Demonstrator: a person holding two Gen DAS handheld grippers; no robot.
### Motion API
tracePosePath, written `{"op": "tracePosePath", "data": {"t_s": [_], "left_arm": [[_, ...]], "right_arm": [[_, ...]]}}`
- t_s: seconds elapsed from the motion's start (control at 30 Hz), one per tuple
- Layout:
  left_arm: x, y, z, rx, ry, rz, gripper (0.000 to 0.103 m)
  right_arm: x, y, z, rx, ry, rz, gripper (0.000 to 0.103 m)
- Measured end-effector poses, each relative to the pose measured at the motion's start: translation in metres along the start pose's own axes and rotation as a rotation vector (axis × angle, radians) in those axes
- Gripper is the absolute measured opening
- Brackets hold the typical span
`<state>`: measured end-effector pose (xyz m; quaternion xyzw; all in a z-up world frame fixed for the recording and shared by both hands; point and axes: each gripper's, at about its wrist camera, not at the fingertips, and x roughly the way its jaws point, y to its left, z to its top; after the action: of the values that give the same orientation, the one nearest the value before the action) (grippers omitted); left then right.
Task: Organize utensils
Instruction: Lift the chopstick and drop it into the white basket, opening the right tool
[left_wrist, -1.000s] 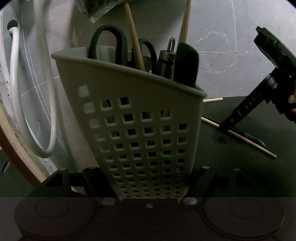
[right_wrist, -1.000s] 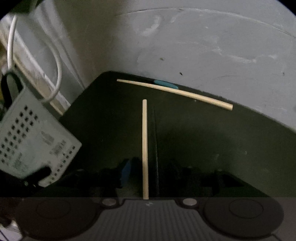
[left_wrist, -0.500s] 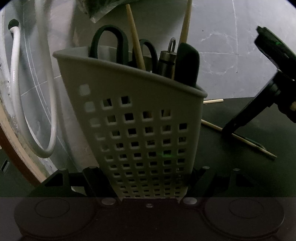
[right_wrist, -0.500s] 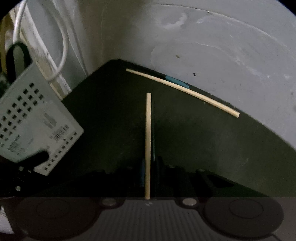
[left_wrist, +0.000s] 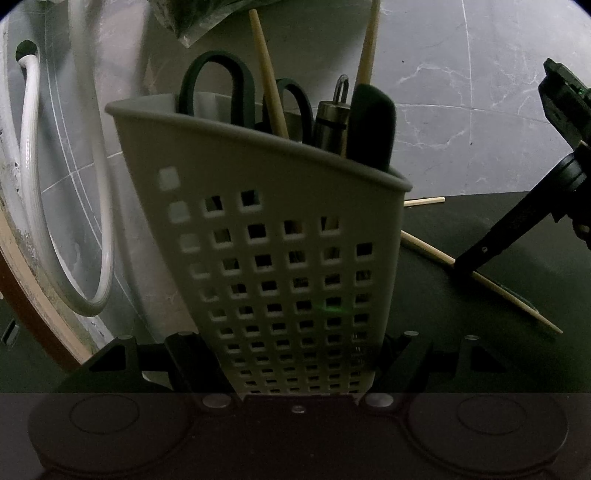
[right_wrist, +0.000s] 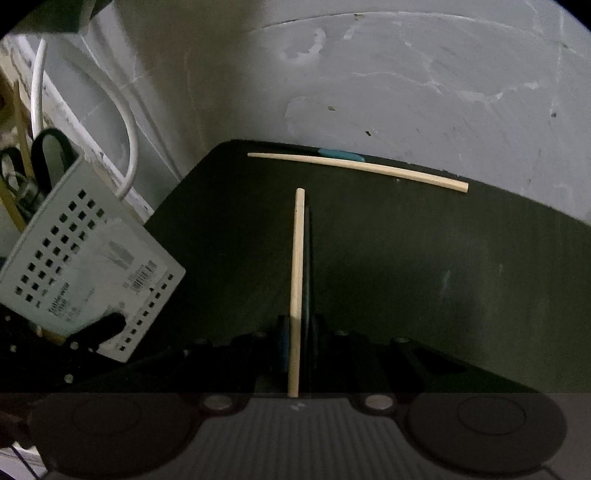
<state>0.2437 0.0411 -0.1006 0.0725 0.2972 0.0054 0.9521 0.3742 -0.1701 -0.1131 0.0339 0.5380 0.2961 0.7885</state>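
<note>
Left wrist view: the left gripper (left_wrist: 295, 365) is clamped on the base of a grey perforated caddy (left_wrist: 280, 266) filling the frame's centre. Black-handled scissors (left_wrist: 218, 88), two chopsticks (left_wrist: 267, 99), a metal tool (left_wrist: 332, 118) and a black handle (left_wrist: 371, 129) stand in it. At right, the right gripper (left_wrist: 465, 264) pinches a chopstick on the dark mat (left_wrist: 498, 350).

Right wrist view: the right gripper (right_wrist: 295, 350) is closed on a chopstick (right_wrist: 297, 273) pointing up-frame. Another chopstick (right_wrist: 358, 166) lies across the mat's upper edge; the caddy (right_wrist: 85, 273) sits at lower left.
</note>
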Motion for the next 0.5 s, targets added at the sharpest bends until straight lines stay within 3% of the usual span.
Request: {"op": "tracePosePath", "data": {"t_s": [0.3,0.5], "left_arm": [[0.000,0.000,0.000,0.001,-0.001,0.000,0.077],[-0.001,0.000,-0.001,0.001,-0.001,0.000,0.077]], "right_arm": [[-0.016,-0.020,-0.009,0.140,-0.081,0.089,0.013],[-0.055,-0.015,-0.016,0.179,-0.272,0.171,0.013]]}}
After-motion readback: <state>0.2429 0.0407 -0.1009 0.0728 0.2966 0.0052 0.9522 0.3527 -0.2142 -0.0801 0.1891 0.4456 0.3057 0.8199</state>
